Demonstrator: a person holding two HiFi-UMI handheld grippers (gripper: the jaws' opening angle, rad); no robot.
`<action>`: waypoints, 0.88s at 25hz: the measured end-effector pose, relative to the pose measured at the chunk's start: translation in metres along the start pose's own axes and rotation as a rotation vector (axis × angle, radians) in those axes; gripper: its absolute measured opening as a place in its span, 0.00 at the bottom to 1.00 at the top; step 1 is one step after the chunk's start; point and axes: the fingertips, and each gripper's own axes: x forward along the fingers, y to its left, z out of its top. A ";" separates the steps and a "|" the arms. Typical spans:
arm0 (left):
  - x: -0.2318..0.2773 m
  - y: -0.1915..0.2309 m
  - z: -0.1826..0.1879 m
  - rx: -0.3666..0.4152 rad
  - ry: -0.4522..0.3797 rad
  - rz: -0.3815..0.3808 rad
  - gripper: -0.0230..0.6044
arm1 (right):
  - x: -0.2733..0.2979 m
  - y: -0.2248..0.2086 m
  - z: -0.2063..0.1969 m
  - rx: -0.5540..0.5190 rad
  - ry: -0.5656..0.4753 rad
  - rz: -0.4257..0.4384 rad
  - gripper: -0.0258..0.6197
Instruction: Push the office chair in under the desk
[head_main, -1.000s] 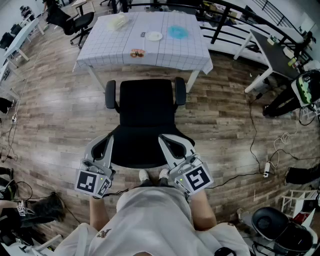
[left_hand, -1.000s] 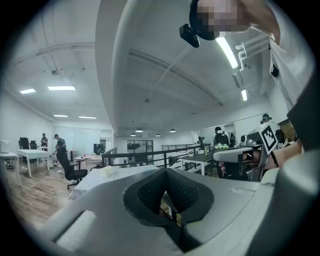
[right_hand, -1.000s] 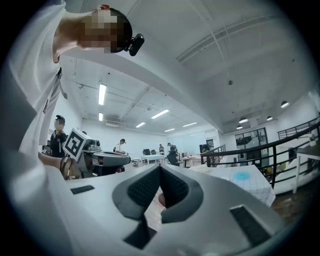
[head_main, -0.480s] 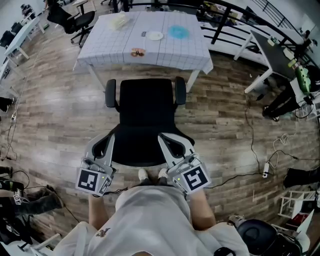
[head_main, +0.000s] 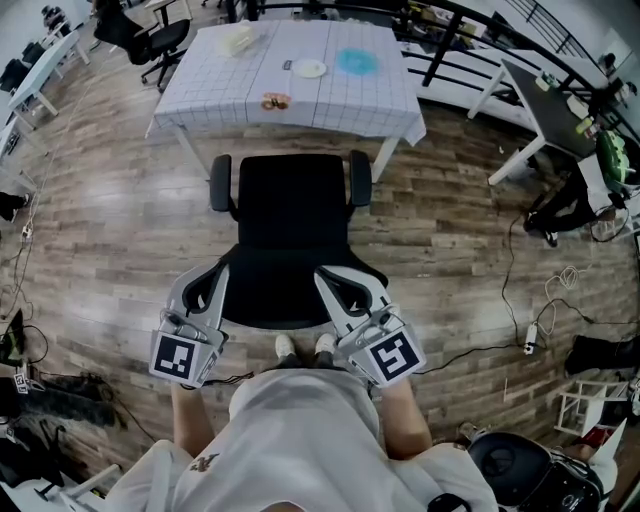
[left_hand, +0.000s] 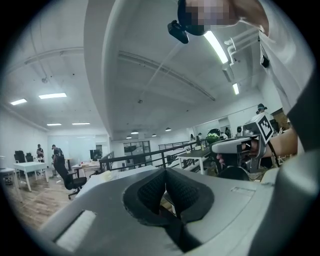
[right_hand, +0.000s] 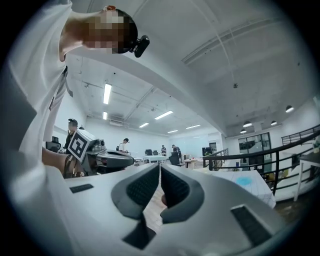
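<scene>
The office chair (head_main: 290, 215) stands on the wooden floor (head_main: 110, 230), its seat facing the cloth-covered tabletop (head_main: 330, 105) at 12 o'clock and its front edge not yet under the hanging cloth. The person is behind it at 6 o'clock. The left gripper (head_main: 212, 285) sits at about 7 o'clock of the seat and the right gripper (head_main: 335, 285) at about 5 o'clock, each against an outer side of the backrest (head_main: 285, 305). On both, the fingers (left_hand: 150, 192) are pressed together with nothing between them, so I'd say they're meant as blunt pushers, not clamps.

To my eye the push is only just starting. It wants even pressure from both sides, aimed straight at 12 o'clock. A harder shove on one side would likely swivel the seat or send the castors off line. The armrests (head_main: 220, 185) look to fit between the tabletop's front legs with only modest room, so I'd keep the chair centred and go slowly. The closed tips could also slip off the curved back, so the contact should stay square.

Compared with a second ago, very little has changed. The chair may have crept a touch toward 12 o'clock, and both grippers are where they were. Only the dark clutter out at the floor's edges, near 4 and 8 o'clock, has shifted.
</scene>
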 end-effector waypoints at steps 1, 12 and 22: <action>-0.001 0.000 0.001 0.000 -0.003 -0.002 0.04 | 0.000 0.002 0.000 -0.004 0.010 0.007 0.06; -0.013 -0.015 0.006 0.051 -0.020 -0.120 0.21 | -0.010 0.008 -0.002 -0.049 0.048 0.059 0.19; -0.028 -0.047 -0.004 0.111 0.043 -0.313 0.40 | -0.025 0.016 -0.008 -0.075 0.088 0.136 0.29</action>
